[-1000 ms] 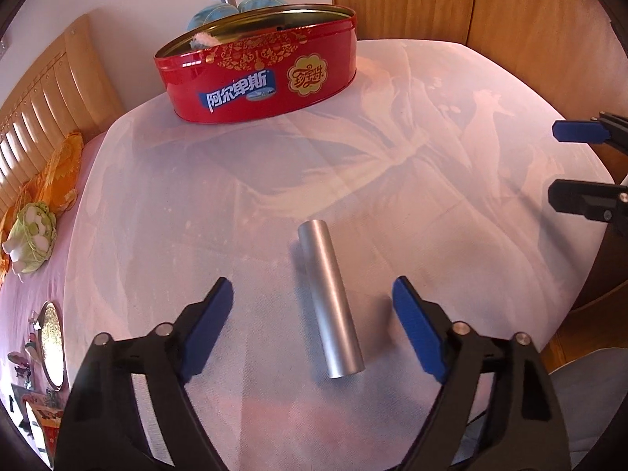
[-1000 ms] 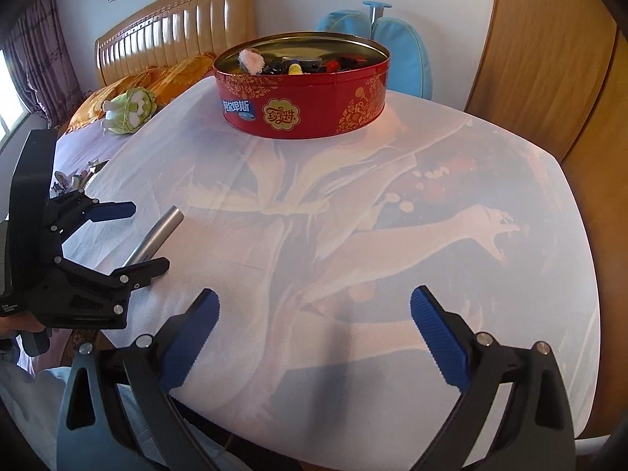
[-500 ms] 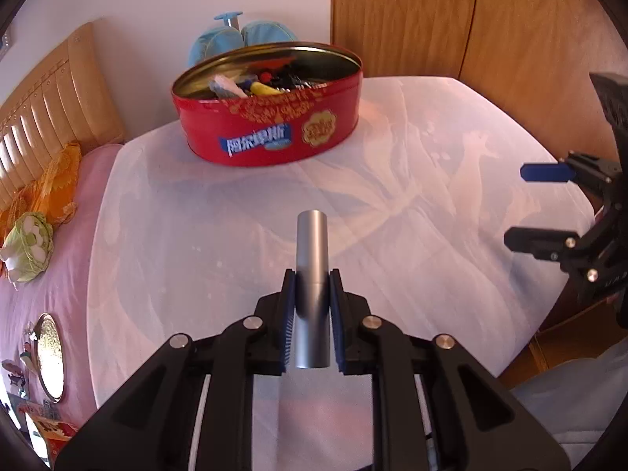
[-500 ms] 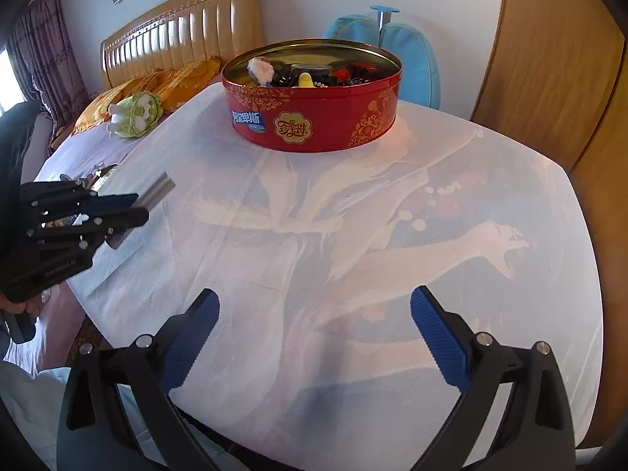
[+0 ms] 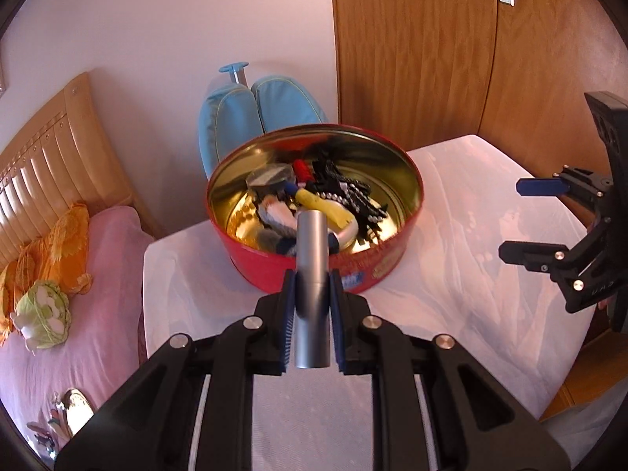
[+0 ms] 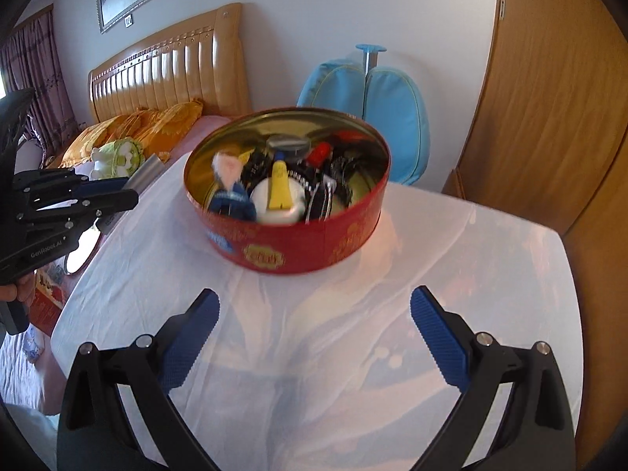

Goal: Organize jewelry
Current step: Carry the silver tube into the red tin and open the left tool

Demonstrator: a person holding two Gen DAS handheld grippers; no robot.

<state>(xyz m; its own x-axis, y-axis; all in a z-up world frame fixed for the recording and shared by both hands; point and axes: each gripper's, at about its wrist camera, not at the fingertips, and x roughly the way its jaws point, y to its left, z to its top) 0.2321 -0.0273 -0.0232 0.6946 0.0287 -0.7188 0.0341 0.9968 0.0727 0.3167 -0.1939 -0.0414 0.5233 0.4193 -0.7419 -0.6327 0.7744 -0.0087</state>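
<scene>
My left gripper (image 5: 312, 280) is shut on a silver metal tube (image 5: 312, 263) and holds it in the air just in front of the red round tin (image 5: 271, 267). The tube's far end points over the tin's near rim. The tin holds several small items: black beads, a yellow piece, a white ring, a small doll. In the right wrist view the tin (image 6: 314, 247) stands on the white-covered table, and the left gripper (image 6: 117, 192) with the tube (image 6: 143, 174) is at its left. My right gripper (image 6: 314, 318) is open and empty, above the table in front of the tin.
The table (image 5: 471, 235) has a white cloth. A blue bag (image 5: 255, 117) stands behind the tin. A bed with pink cover and wooden headboard (image 6: 168, 74) is at the left. Wooden wardrobe doors (image 5: 431, 39) are at the right.
My left gripper closed on the tube, lifted it off the table and carried it forward to the tin. My right gripper also moved closer to the tin, staying open.
</scene>
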